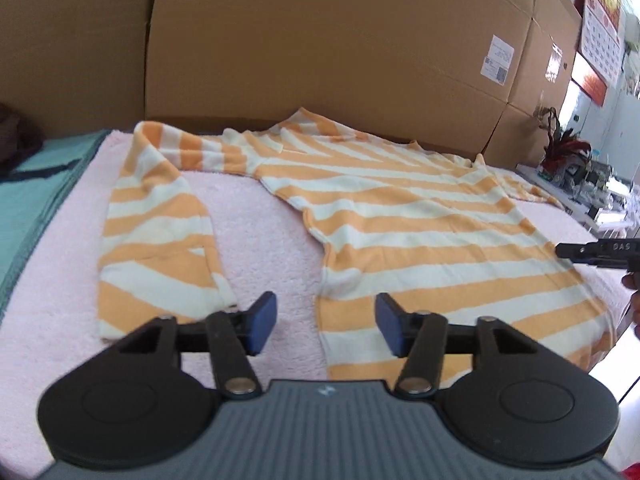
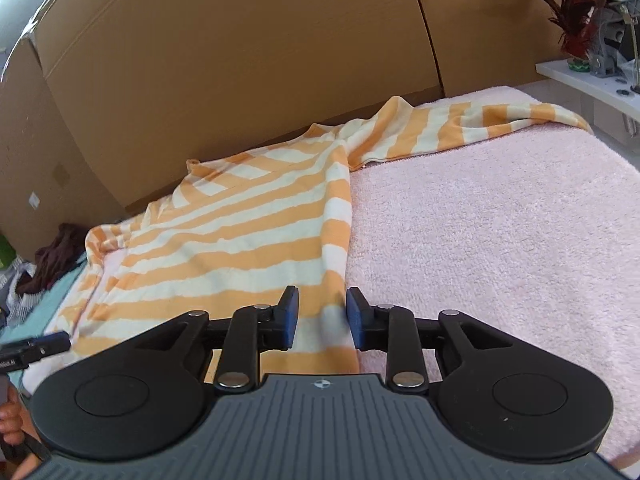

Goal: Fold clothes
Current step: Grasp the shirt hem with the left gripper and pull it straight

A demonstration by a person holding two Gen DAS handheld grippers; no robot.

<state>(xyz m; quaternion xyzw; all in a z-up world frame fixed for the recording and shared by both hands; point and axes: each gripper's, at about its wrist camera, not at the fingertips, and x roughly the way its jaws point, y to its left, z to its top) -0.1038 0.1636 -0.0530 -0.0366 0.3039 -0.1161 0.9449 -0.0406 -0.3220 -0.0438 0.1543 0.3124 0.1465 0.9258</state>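
Observation:
An orange-and-cream striped long-sleeved shirt (image 1: 404, 220) lies flat on a pink towel (image 1: 260, 240), with its left sleeve (image 1: 156, 232) bent down toward me. My left gripper (image 1: 326, 322) is open and hovers over the towel between that sleeve's cuff and the shirt's bottom left corner. In the right wrist view the same shirt (image 2: 240, 232) spreads to the left, its other sleeve (image 2: 472, 128) stretched out to the far right. My right gripper (image 2: 322, 318) is open, its blue pads astride the shirt's bottom right hem edge. The right gripper's tip (image 1: 596, 254) shows at the left view's edge.
Large cardboard boxes (image 1: 320, 40) wall off the back of the table. A teal cloth (image 1: 36, 184) and dark clothes (image 2: 56, 256) lie to the left. A white shelf with a red-leaved plant (image 2: 580, 12) stands to the right. Bare pink towel (image 2: 500, 232) fills the right side.

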